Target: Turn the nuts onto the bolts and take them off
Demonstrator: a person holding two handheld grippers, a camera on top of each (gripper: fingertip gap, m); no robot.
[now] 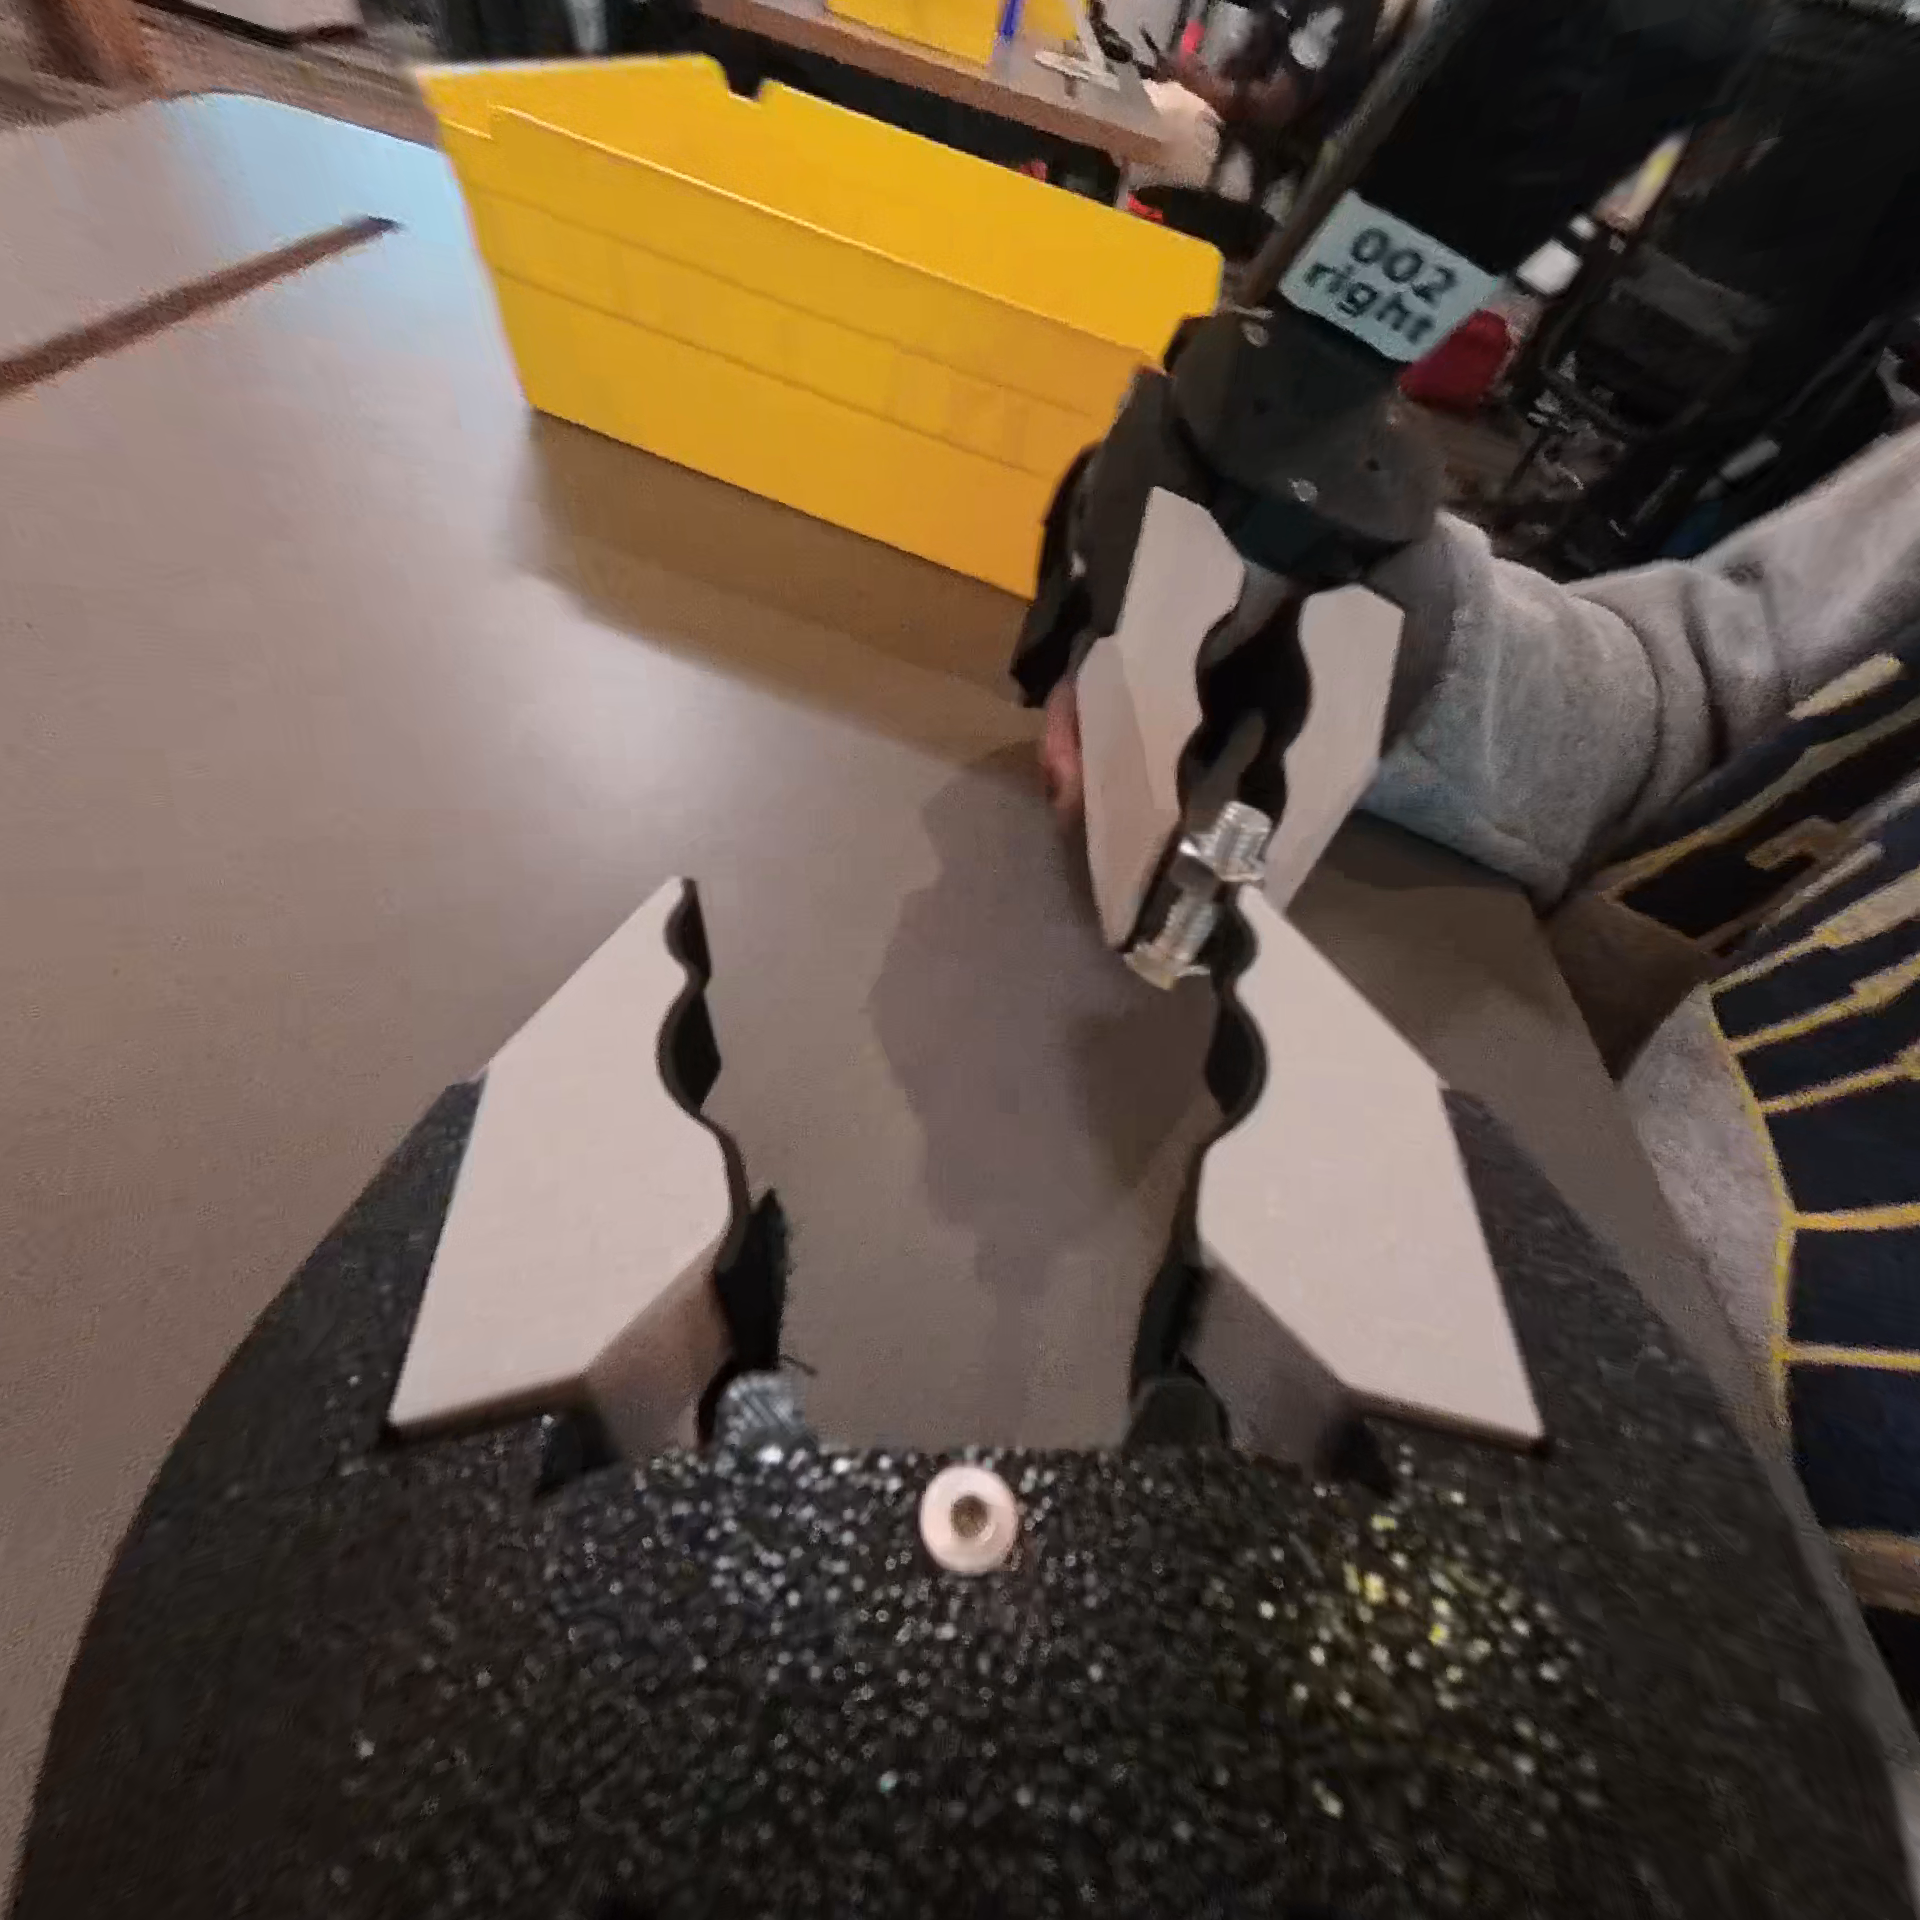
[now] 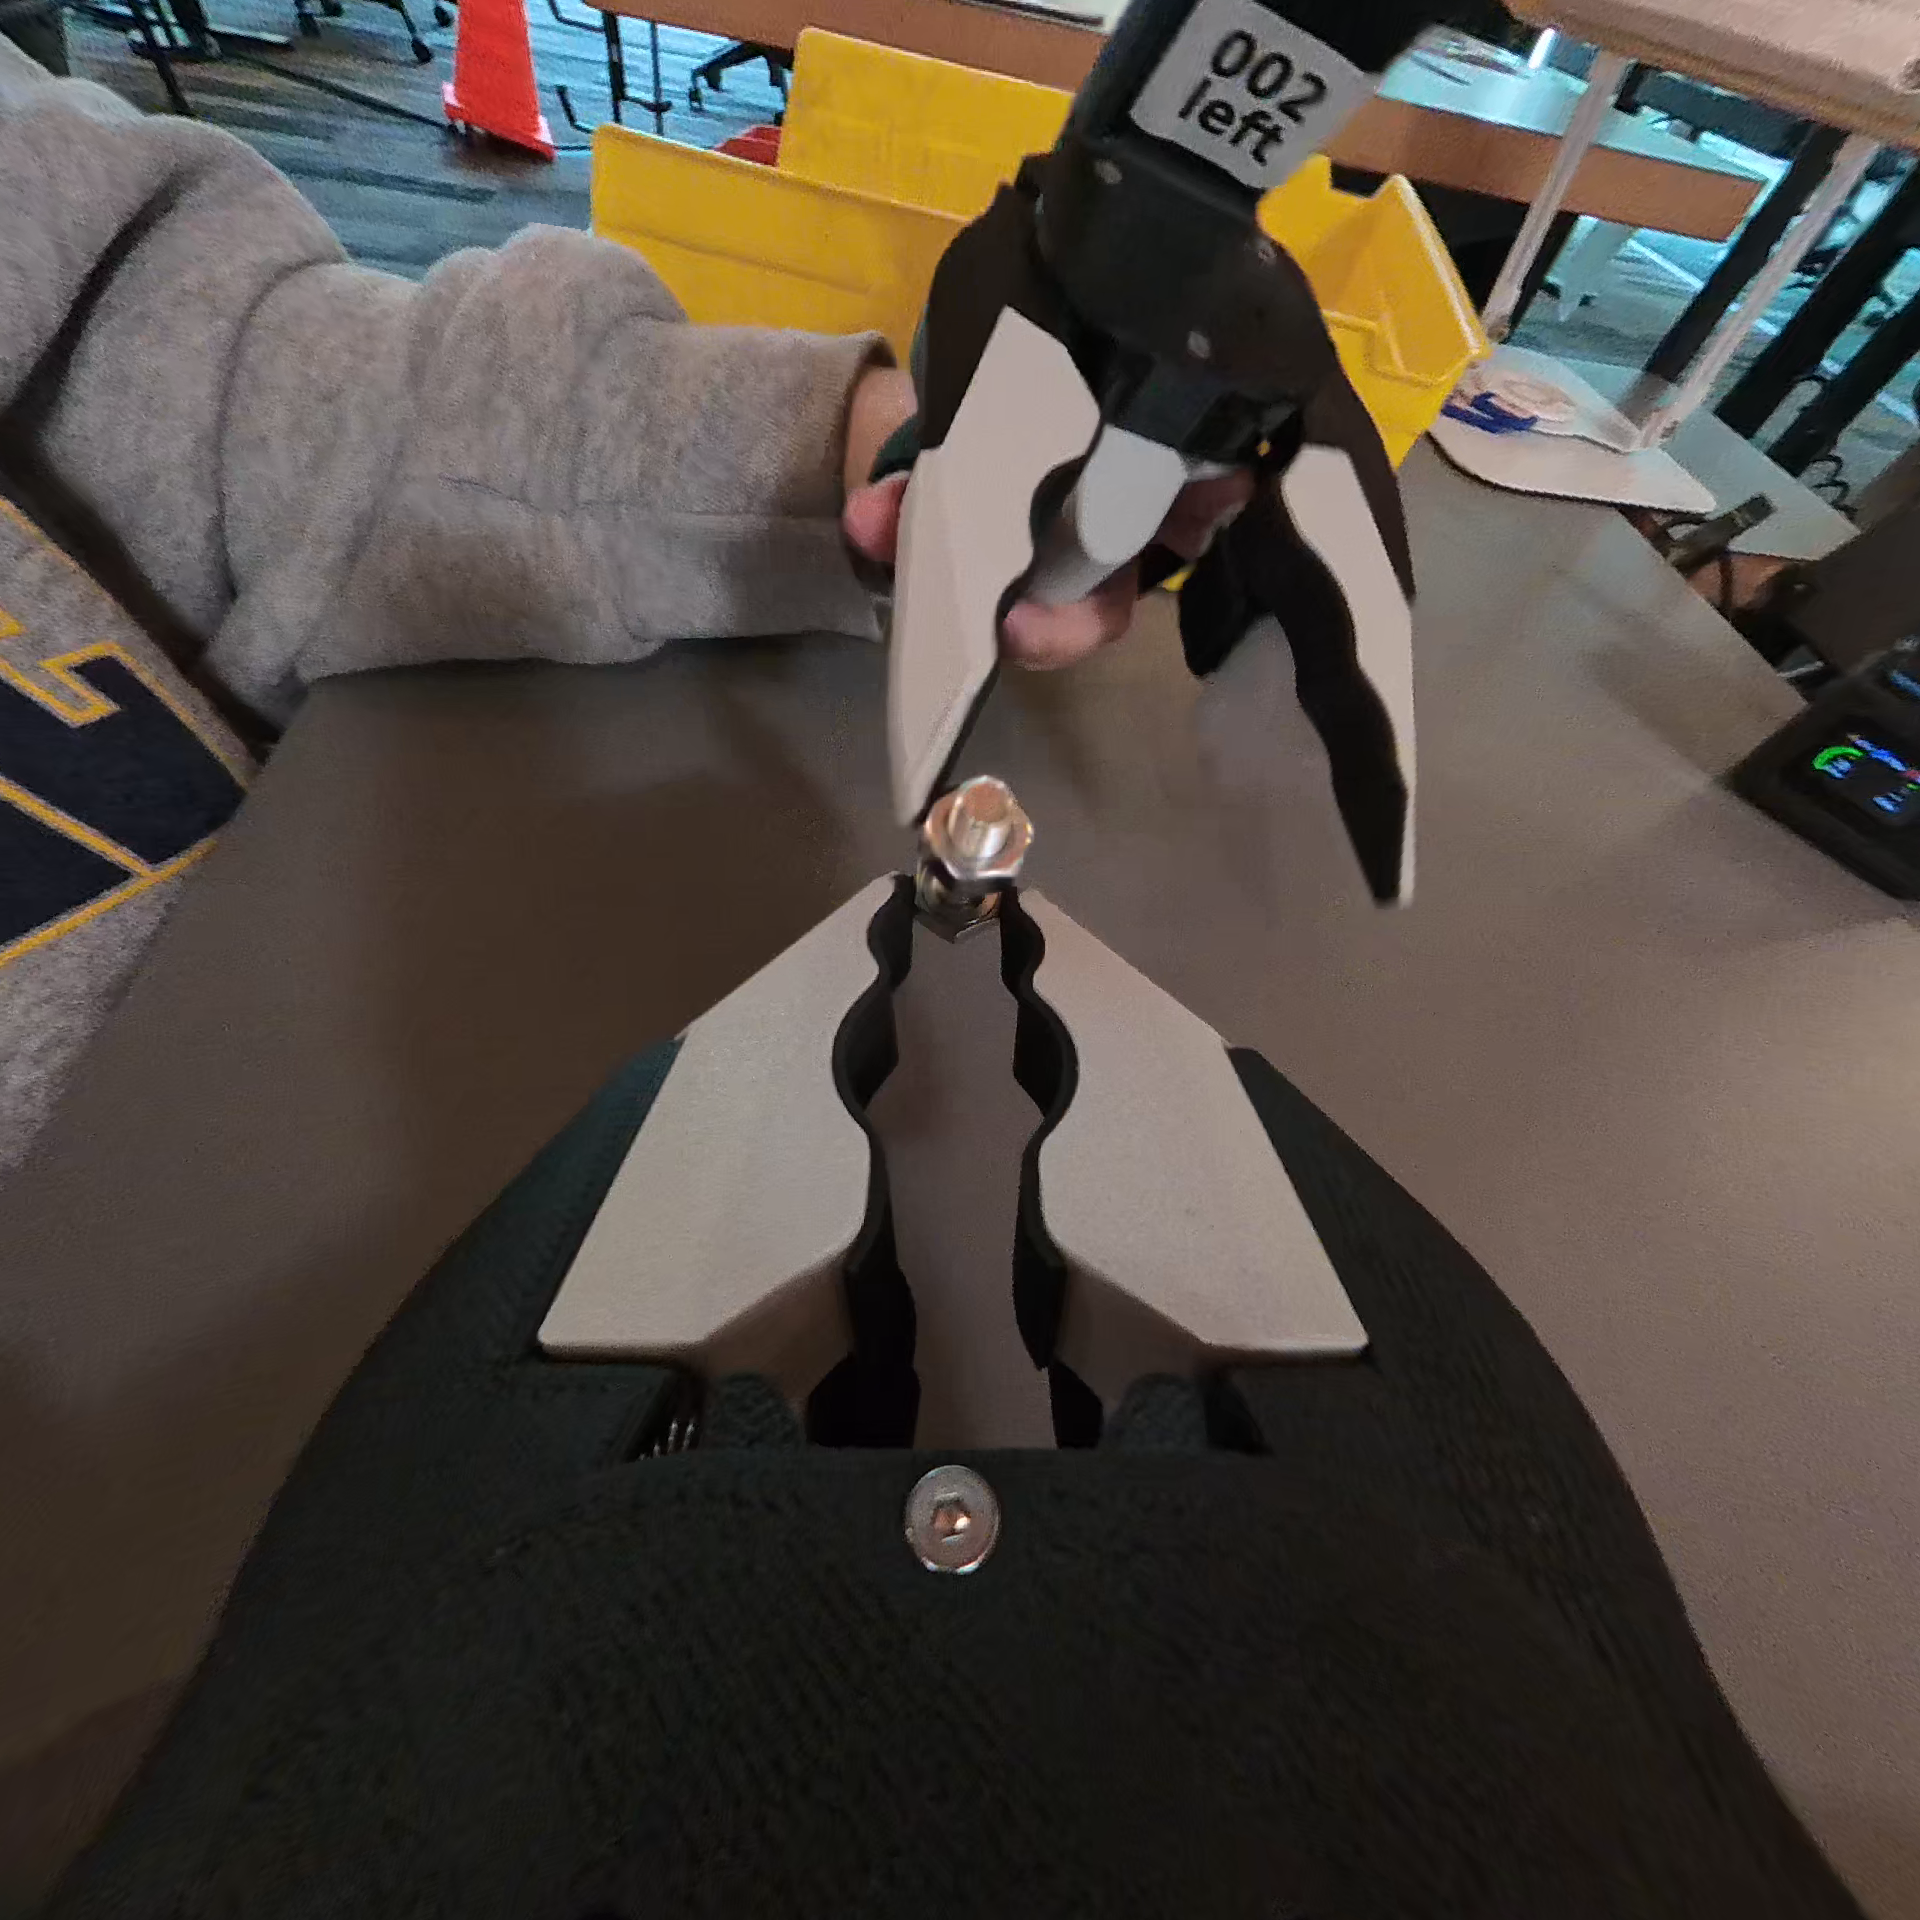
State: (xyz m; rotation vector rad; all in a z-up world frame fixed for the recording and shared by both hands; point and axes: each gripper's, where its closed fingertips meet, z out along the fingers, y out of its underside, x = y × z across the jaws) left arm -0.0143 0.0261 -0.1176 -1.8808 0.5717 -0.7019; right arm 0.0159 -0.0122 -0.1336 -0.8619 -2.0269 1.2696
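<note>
Nearest in the right wrist view, the right gripper (image 2: 951, 904) is clenched on the head end of a silver bolt (image 2: 961, 878), pinched at the very tips above the grey tabletop (image 2: 520, 831). A hex nut (image 2: 977, 831) sits threaded on the bolt's shaft, close to its free end. Just beyond it, the left gripper (image 2: 1143, 842) hangs released, its jaws spread wide, one fingertip (image 2: 920, 774) just beside the nut, with nothing between them. Each gripper is carried by a person in grey sleeves (image 2: 468, 457). Farther back a yellow plastic bin (image 1: 810, 343) stands on the tabletop, and an orange cone (image 2: 499, 73) stands on the floor behind.
</note>
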